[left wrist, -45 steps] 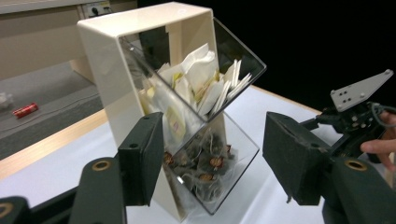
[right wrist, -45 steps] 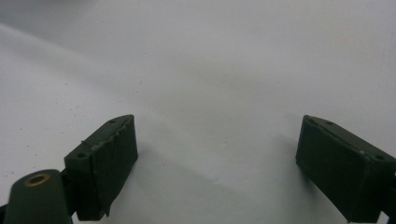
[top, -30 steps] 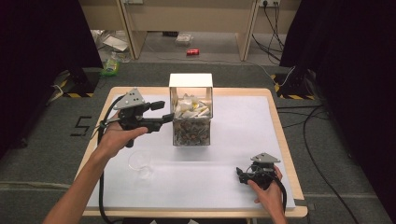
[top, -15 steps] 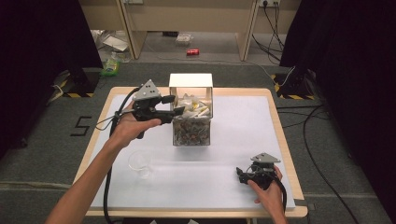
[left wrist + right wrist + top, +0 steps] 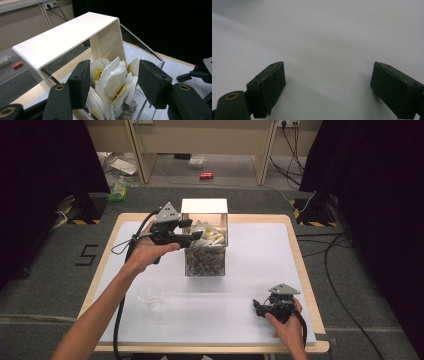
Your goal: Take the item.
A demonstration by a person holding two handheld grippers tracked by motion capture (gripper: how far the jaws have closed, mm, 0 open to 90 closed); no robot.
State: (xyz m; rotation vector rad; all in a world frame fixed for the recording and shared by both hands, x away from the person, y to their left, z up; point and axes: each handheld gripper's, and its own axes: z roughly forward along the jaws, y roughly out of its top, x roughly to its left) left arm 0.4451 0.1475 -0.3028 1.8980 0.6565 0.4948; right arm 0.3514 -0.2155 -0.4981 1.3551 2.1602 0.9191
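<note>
**A:** Left gripper view first: what is being seen nearest the jaws?

**B:** The left gripper (image 5: 113,82) is being held with its jaws parted and nothing pressed by either pad. Directly between and just beyond them, the white sachets (image 5: 113,75) are standing upright in the clear box (image 5: 152,58). No sachet is being touched yet, as far as can be judged.

**A:** And past the jaws?

**B:** The cream cover (image 5: 65,40) is arching over the far part of the box, above and beyond the jaw tips. In the high view the left gripper (image 5: 192,232) is being held at the box's (image 5: 205,262) left wall, level with the sachets (image 5: 210,236), with the cover (image 5: 204,206) just behind.

**A:** What is being risked here?

**B:** Several sachets are packed tightly, so more than one may be pinched if the jaws are being closed at this width. The left jaw is also sitting close to the box wall; that wall or the cover's edge could be struck and the box shoved if the approach is being angled wrongly. Thin paper may be crumpled or slipped.

**A:** And the other hand?

**B:** The right gripper (image 5: 267,307) is being rested on the white table sheet (image 5: 240,285), well apart from the box. In the right gripper view its jaws are standing wide, with only bare sheet (image 5: 324,50) between them. A clear glass cup (image 5: 149,294) is lying near the left forearm and could be knocked as that arm is being drawn back.
</note>
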